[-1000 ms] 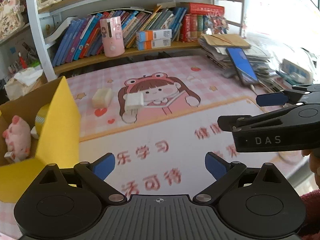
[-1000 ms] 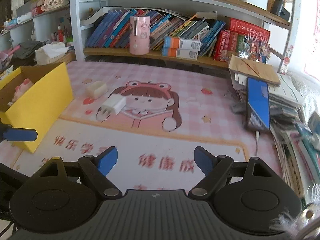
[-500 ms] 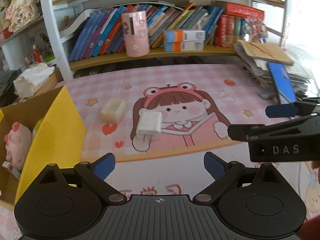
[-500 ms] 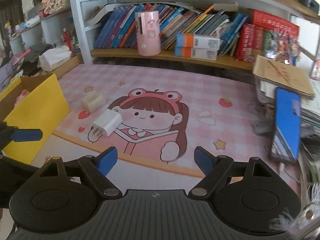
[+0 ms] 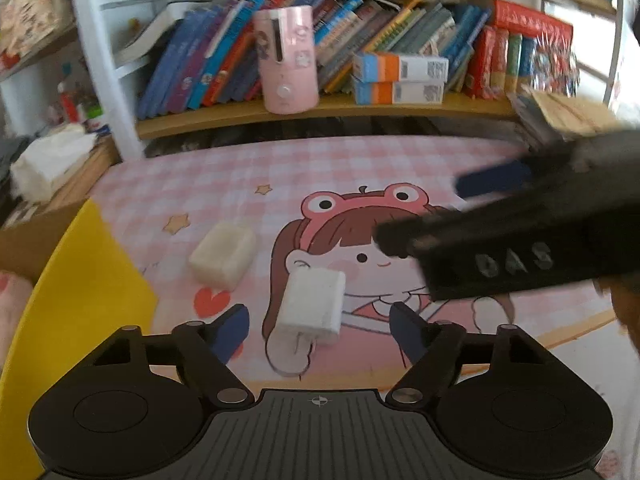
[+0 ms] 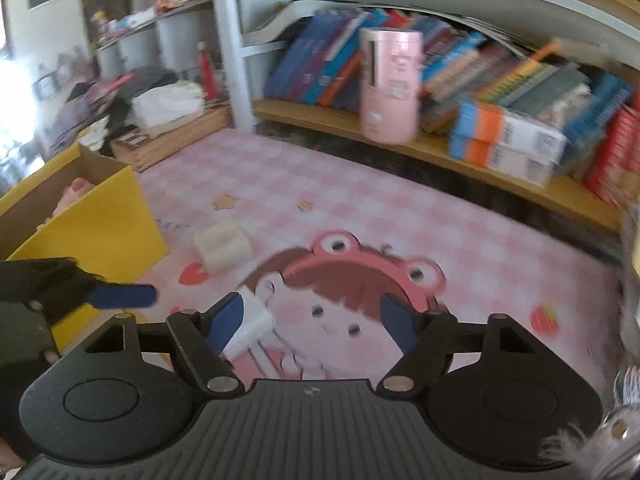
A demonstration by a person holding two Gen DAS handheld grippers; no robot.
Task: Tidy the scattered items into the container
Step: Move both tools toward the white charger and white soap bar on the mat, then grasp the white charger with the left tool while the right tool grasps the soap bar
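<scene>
A white charger [image 5: 312,304] lies on the pink cartoon mat [image 5: 360,168], between the blue fingertips [image 5: 230,330] of my left gripper [image 5: 320,332]. Its jaws are closing, and the pads stand apart from the charger. A cream block [image 5: 223,255] rests on the mat just left of and beyond the charger. The yellow box [image 5: 72,300] stands at the left. In the right wrist view the charger [image 6: 256,320] shows partly behind the left fingertip of my right gripper [image 6: 311,322]. Those jaws are closing too, with only mat between them. The cream block [image 6: 222,246] and the yellow box [image 6: 100,220] lie beyond.
A pink plush [image 6: 76,188] sits inside the box. The right gripper's black body [image 5: 520,240] crosses close on the right of the left wrist view. A shelf with books [image 5: 400,40], a pink canister [image 5: 286,60] and orange-blue boxes [image 5: 400,76] borders the mat's far side.
Both grippers have moved forward over the mat to the charger, which now lies between the left fingers. Both pairs of jaws have narrowed. The right view has swung left.
</scene>
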